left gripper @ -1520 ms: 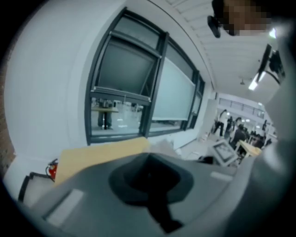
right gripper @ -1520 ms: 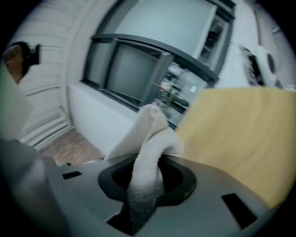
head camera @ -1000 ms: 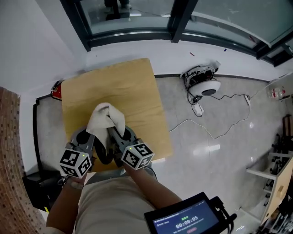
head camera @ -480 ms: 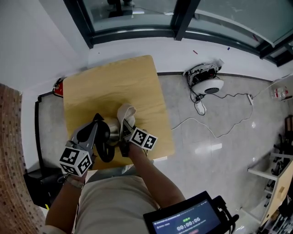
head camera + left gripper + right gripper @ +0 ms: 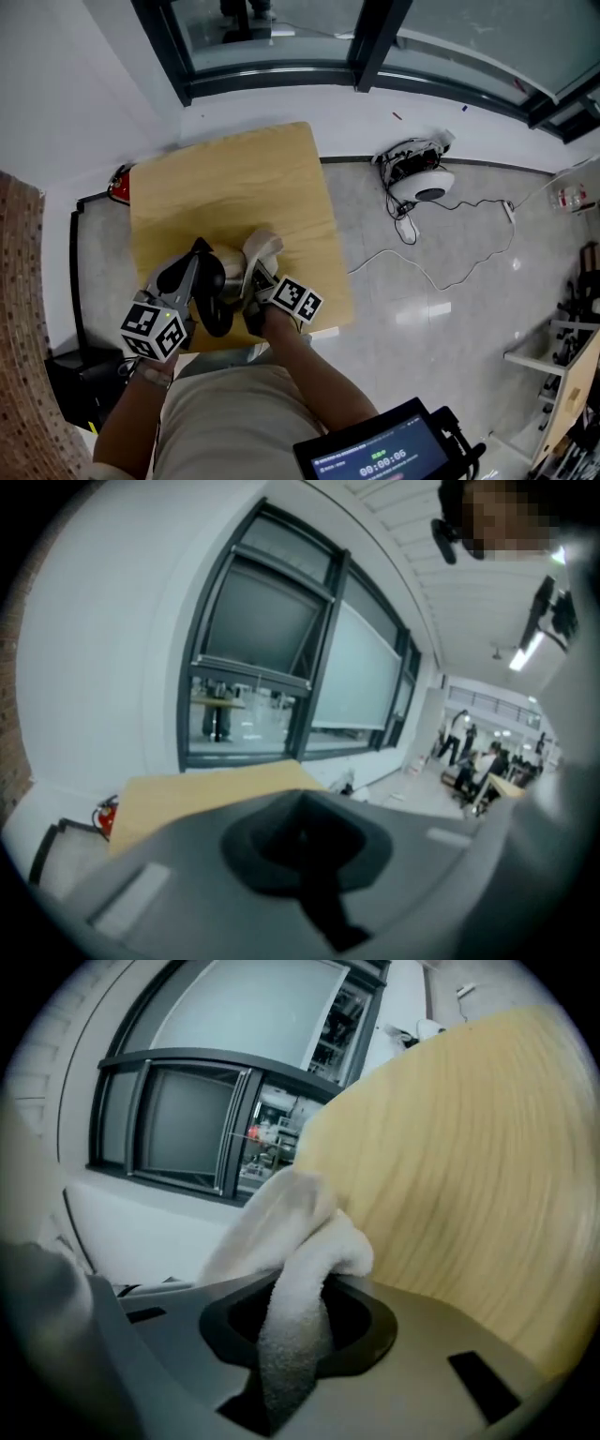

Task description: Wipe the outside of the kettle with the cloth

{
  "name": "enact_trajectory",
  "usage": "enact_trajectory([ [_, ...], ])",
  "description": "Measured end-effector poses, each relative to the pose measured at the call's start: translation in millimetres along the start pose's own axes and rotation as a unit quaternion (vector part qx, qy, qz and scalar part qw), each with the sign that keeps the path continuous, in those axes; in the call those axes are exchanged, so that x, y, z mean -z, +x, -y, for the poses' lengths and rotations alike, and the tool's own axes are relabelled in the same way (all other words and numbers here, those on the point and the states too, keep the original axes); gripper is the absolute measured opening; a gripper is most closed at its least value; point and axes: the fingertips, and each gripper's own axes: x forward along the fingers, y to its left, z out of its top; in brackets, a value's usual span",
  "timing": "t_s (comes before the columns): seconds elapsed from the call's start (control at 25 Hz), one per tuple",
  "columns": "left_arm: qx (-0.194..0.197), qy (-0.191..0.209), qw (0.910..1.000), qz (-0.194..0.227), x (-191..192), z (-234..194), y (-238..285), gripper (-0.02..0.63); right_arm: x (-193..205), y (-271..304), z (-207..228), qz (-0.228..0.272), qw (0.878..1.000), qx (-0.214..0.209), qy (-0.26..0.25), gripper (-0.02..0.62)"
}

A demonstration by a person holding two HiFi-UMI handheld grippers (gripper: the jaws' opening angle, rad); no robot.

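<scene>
Wooden table [image 5: 234, 178] bears the kettle [image 5: 230, 277]; right gripper [image 5: 292, 1330] pinches cloth [image 5: 295, 1227] beside it.

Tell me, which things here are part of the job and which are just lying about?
In the job: kettle, white cloth pinched in the right tongs, left tongs, wooden table.
Lying about: white round device with a cable on the floor, red fire extinguisher, timer screen.
</scene>
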Motion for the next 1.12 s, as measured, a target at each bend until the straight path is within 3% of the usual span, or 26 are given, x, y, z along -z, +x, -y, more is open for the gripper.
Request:
enact_trajectory([
  [0.12, -0.001, 0.002, 1.0000, 0.004, -1.1, -1.4, 0.2, -0.002, 12.1, -27.6, -36.1, -0.095, 0.991, -0.064, -0.073, 0.101],
  [0.24, -0.010, 0.030, 0.9995, 0.000, -2.6, -0.3, 0.5, -0.002, 36.3, -69.6, -84.6, -0.188, 0.957, -0.182, -0.126, 0.101],
  [0.32, -0.010, 0.037, 0.9993, 0.001, -3.5, 0.7, -0.2, -0.002, 45.7, -83.0, -106.1, -0.203, 0.938, -0.231, -0.160, 0.100],
  [0.4, -0.010, 0.033, 0.9994, 0.001, -2.7, 3.0, 0.8, -0.002, 53.8, -78.2, -90.7, -0.212, 0.938, -0.211, -0.175, 0.100],
  [0.48, -0.012, 0.031, 0.9994, 0.000, -1.3, 4.5, 1.3, -0.002, 72.3, -71.0, -47.4, -0.258, 0.939, -0.147, -0.173, 0.097],
  [0.56, -0.010, 0.033, 0.9994, 0.000, -1.1, 6.1, 1.2, -0.002, 101.4, -77.6, -27.0, -0.326, 0.914, -0.115, -0.212, 0.097],
  [0.6, -0.009, 0.037, 0.9993, 0.000, -1.2, 6.5, 1.3, -0.002, 114.6, -84.8, -35.8, -0.348, 0.896, -0.130, -0.241, 0.097],
  [0.64, -0.009, 0.041, 0.9991, -0.001, -1.2, 6.1, 1.7, -0.002, 122.9, -91.3, -53.6, -0.354, 0.883, -0.162, -0.261, 0.097],
  [0.68, -0.009, 0.045, 0.9989, -0.003, -1.1, 5.2, 2.0, -0.002, 124.5, -94.7, -74.7, -0.341, 0.879, -0.201, -0.265, 0.097],
  [0.72, -0.008, 0.048, 0.9988, -0.006, -0.6, 4.6, 2.2, -0.002, 121.9, -93.9, -89.5, -0.321, 0.881, -0.229, -0.262, 0.095],
  [0.76, -0.007, 0.054, 0.9985, -0.008, -0.2, 4.9, 2.5, -0.002, 119.7, -89.2, -89.4, -0.310, 0.884, -0.231, -0.263, 0.095],
  [0.84, -0.005, 0.075, 0.9971, -0.012, 0.6, 7.6, 3.5, -0.002, 123.9, -72.6, -43.9, -0.336, 0.886, -0.147, -0.283, 0.095],
  [0.88, -0.004, 0.085, 0.9963, -0.013, 1.3, 9.4, 3.7, -0.002, 127.9, -65.8, -18.5, -0.359, 0.882, -0.093, -0.291, 0.095],
  [0.92, -0.003, 0.093, 0.9955, -0.015, 2.4, 11.0, 3.4, -0.002, 130.8, -63.9, -10.4, -0.373, 0.876, -0.066, -0.299, 0.095],
  [0.96, -0.002, 0.100, 0.9949, -0.017, 3.4, 12.2, 3.2, -0.002, 130.9, -67.6, -24.2, -0.372, 0.871, -0.080, -0.310, 0.095],
  [1.04, 0.001, 0.106, 0.9943, -0.016, 4.0, 12.3, 3.5, -0.002, 119.8, -85.3, -86.5, -0.321, 0.865, -0.180, -0.342, 0.094],
  [1.12, 0.003, 0.107, 0.9941, -0.016, 3.9, 11.8, 3.1, -0.012, 97.4, -92.7, -127.1, -0.249, 0.871, -0.260, -0.335, 0.091],
])
